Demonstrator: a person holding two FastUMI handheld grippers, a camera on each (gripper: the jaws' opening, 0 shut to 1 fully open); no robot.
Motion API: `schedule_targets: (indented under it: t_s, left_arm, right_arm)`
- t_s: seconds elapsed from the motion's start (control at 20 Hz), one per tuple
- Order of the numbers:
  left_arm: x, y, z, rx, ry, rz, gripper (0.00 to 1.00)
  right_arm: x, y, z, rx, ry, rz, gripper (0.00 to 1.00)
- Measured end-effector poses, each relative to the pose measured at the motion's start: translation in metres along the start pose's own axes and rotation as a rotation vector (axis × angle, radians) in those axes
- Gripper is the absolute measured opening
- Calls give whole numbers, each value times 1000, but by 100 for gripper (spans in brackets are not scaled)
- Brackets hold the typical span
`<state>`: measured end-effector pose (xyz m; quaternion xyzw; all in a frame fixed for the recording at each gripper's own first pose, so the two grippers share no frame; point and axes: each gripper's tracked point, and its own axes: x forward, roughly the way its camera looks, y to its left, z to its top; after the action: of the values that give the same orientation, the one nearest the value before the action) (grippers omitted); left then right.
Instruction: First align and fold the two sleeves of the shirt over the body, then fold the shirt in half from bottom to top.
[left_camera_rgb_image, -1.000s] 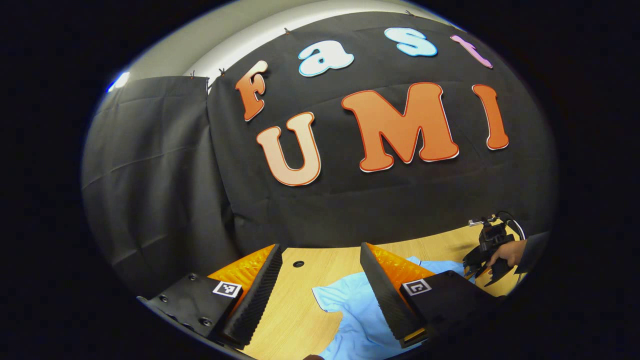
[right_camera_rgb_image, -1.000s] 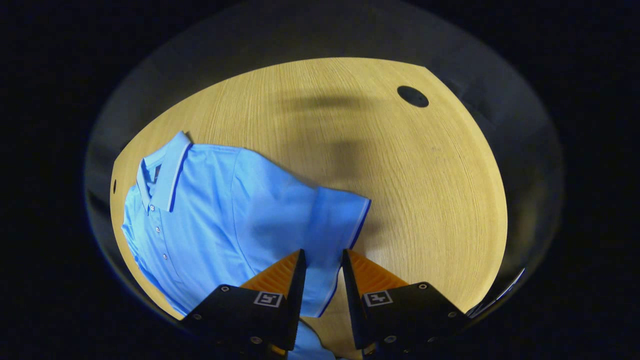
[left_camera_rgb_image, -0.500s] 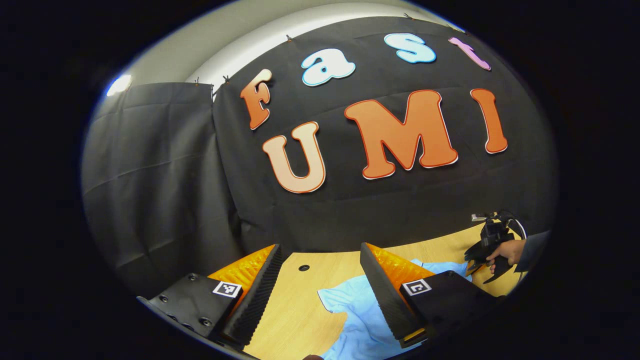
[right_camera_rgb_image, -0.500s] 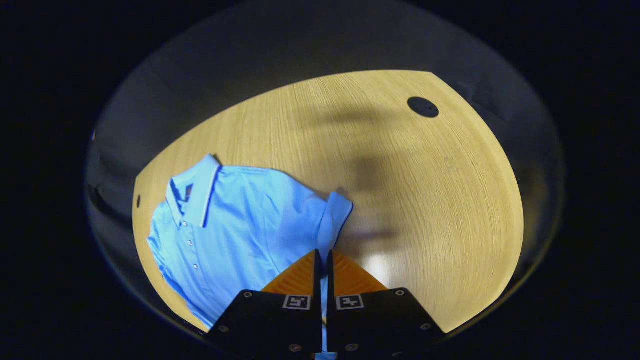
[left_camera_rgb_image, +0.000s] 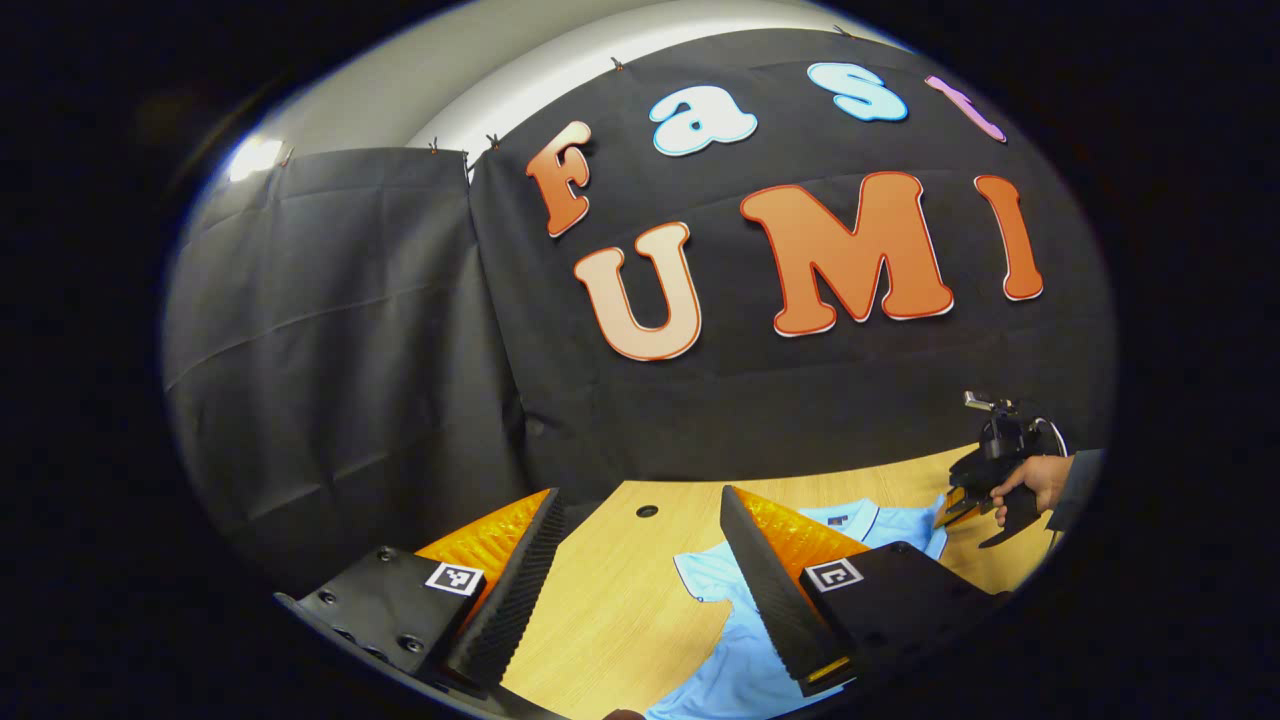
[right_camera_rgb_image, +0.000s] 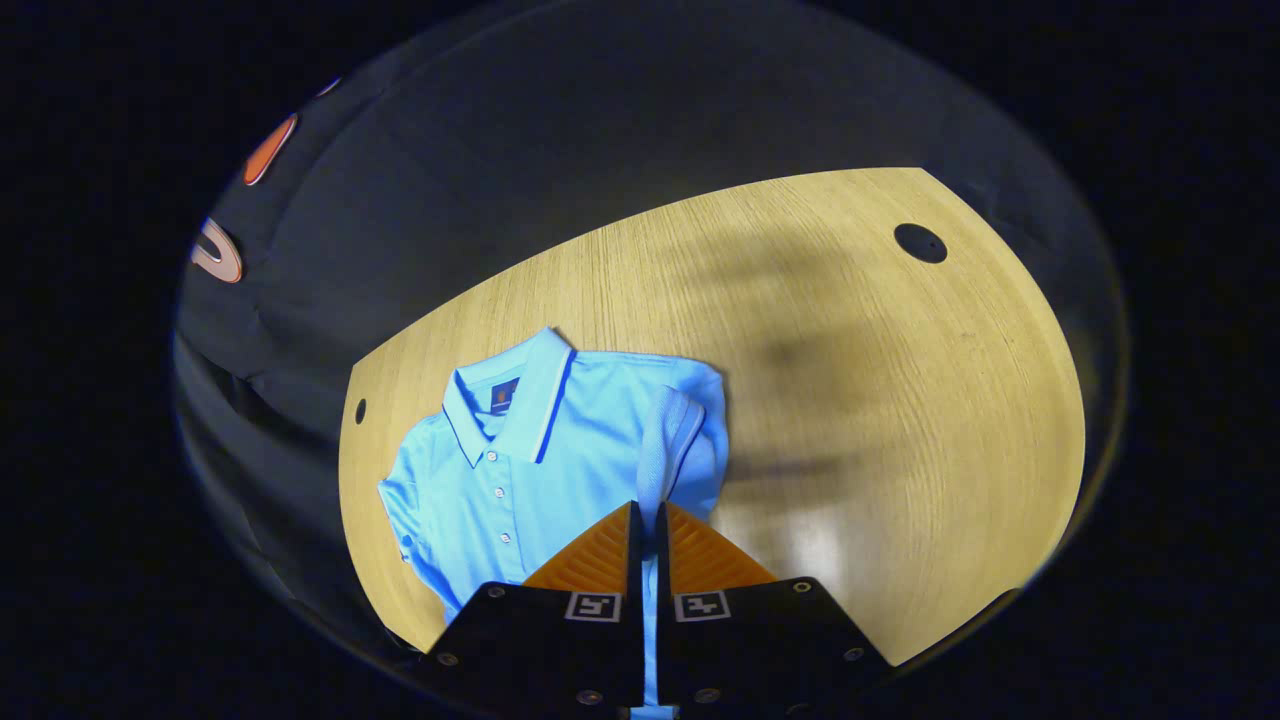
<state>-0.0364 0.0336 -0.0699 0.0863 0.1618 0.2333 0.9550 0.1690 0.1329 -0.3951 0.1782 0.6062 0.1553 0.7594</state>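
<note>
A light wooden tabletop (right_camera_rgb_image: 850, 400) carries a round dark hole (right_camera_rgb_image: 920, 243) near its far right corner. A smaller hole (right_camera_rgb_image: 360, 411) sits by its left edge. Black cloth (left_camera_rgb_image: 330, 330) hangs behind the tabletop's far edge.

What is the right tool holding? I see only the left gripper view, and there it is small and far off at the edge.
Observer: In the right gripper view, the right tool is shut on the sleeve of the shirt.
Operator: Is that sleeve laid over the body?
Observer: Not flat. It is lifted and turned in toward the buttons, above the edge of the body.
Operator: Does the shirt lie face up?
Observer: Yes. The collar and the button row face up.
</note>
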Motion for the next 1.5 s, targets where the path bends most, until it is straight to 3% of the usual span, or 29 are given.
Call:
schedule_targets:
  t_s: [0.2, 0.45, 0.5, 0.55, 0.6, 0.75, 0.95, 1.2, 1.5]
  left_arm:
    - [31, 0, -27, -57, 76, -71, 100]
    - [83, -14, -59, -190, 192, -227, 100]
    - [97, -17, -69, -207, 224, -255, 100]
    - [108, -16, -80, -226, 267, -278, 100]
    - [121, -13, -90, -242, 311, -278, 100]
    - [163, -12, -122, -273, 428, -293, 100]
    - [211, -22, -162, -271, 590, -335, 99]
    - [251, -53, -204, -275, 788, -434, 99]
    - [290, -72, -271, -218, 1023, -402, 99]
  right_arm:
    - [-12, 27, -12, -71, -2, 68, 13]
    - [-47, 34, -6, -93, -100, 56, 58]
    - [-56, 34, -6, -85, -122, 55, 62]
    - [-65, 33, -6, -71, -143, 49, 60]
    - [-74, 32, -10, -57, -162, 43, 73]
    - [-97, 21, -19, -6, -203, 0, 87]
    - [-127, 3, -35, 31, -295, -66, 93]
    - [-156, -8, -64, 86, -368, -88, 96]
    - [-184, -21, -86, 112, -429, -117, 96]
